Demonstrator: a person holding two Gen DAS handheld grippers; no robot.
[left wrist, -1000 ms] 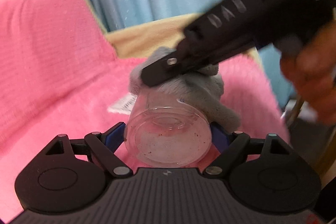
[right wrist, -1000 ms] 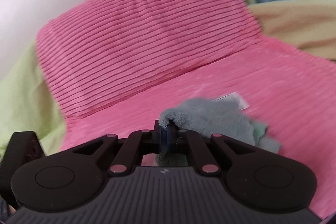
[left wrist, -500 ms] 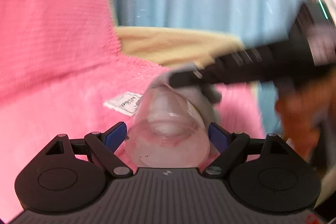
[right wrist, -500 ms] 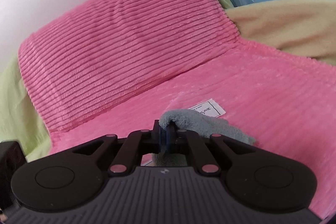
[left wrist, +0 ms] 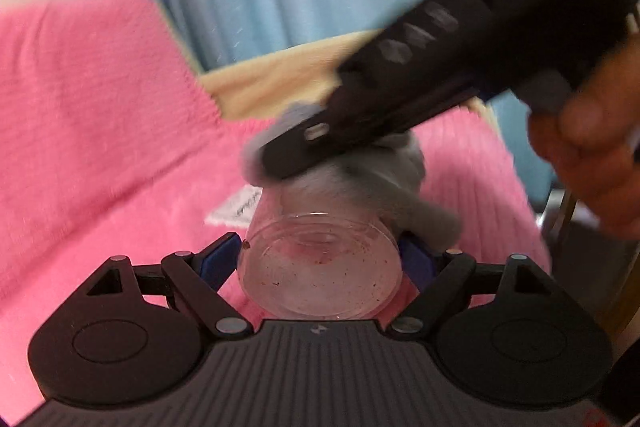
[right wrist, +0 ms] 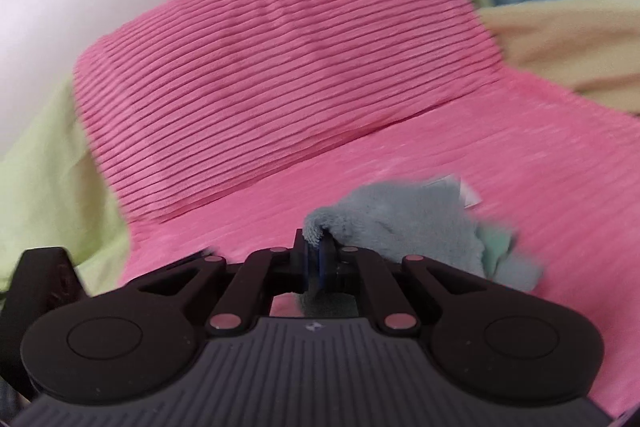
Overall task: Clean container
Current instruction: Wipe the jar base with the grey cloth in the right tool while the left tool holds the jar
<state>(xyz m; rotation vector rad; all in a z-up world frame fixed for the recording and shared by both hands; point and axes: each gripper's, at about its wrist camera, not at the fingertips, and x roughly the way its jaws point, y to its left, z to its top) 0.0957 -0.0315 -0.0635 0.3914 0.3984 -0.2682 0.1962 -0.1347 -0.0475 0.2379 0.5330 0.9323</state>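
Nearest in the left wrist view, the left gripper [left wrist: 320,259] is clamped on a clear container [left wrist: 320,267], its 2 blue pads pressing the sides, the base turned toward the camera and flecked with small dark specks. Just beyond, the right gripper [left wrist: 288,155] comes in from the far right, held by a person's hand [left wrist: 592,155], and presses a grey cloth [left wrist: 384,183] onto the far end of the container. Behind lie a pink blanket [left wrist: 100,147] with a white label [left wrist: 236,207], a beige cover and a blue curtain.

The step in hand looks like wiping. To do it well, I judge the left grip should stay firm while the cloth is worked round the wall and rim, and then reaches the speckled base, which looks untouched.

In the right wrist view the right gripper [right wrist: 320,259] has its jaws together, pinching a fold of the grey cloth [right wrist: 400,223]. This view does not show the container at all; it shows a ribbed pink cushion [right wrist: 280,75] and a green sheet [right wrist: 48,163]. Only the left view shows the specks and the cloth's contact.
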